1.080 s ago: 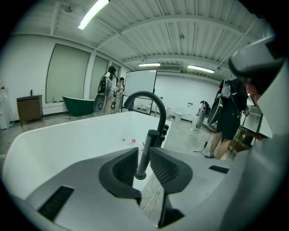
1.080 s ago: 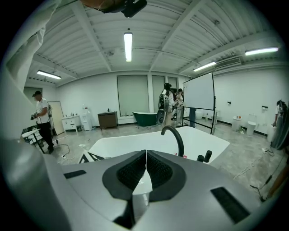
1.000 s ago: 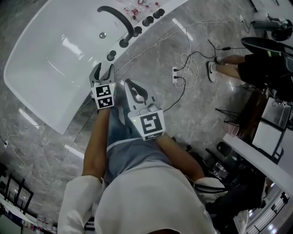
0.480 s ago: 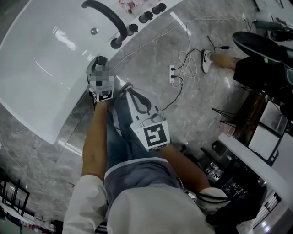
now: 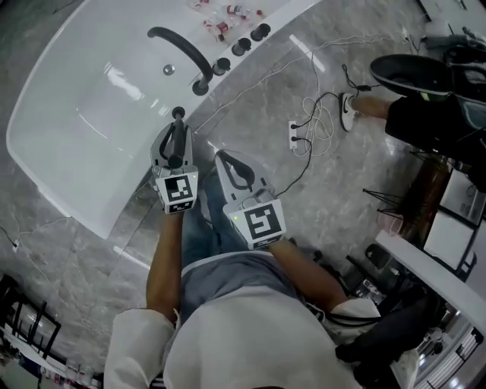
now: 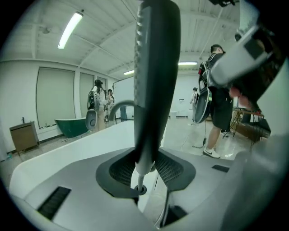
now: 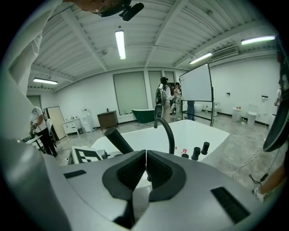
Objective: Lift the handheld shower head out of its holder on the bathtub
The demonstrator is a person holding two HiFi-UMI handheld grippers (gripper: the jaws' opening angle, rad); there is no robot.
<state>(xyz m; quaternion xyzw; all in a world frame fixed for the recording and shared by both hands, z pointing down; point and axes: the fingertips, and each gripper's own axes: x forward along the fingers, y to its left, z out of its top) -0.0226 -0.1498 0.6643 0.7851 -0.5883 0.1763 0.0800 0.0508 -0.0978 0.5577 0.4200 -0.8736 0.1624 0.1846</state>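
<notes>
The black handheld shower head (image 5: pixel 178 115) stands upright over the rim of the white bathtub (image 5: pixel 91 144), with my left gripper (image 5: pixel 175 131) shut on its handle. In the left gripper view the dark handle (image 6: pixel 153 81) rises between the pads, and its silver lower end (image 6: pixel 143 166) trails a thin hose down to a small dark ring on the rim. My right gripper (image 5: pixel 222 156) is shut and empty, just right of the left one, over the floor beside the tub. From the right gripper view (image 7: pixel 145 173) the shower head (image 7: pixel 118 140) leans at the left.
A black arched faucet (image 5: pixel 178 52) and three black knobs (image 5: pixel 241 45) line the tub rim beyond the shower head, with small bottles (image 5: pixel 220 19) further along. Cables and a power strip (image 5: pixel 296 133) lie on the marble floor. A person's white shoe (image 5: pixel 351 106) is at right.
The left gripper's jaws stood open beside the shower head on the rim; now they are shut on its handle. The right gripper stays shut and has shifted a little.
</notes>
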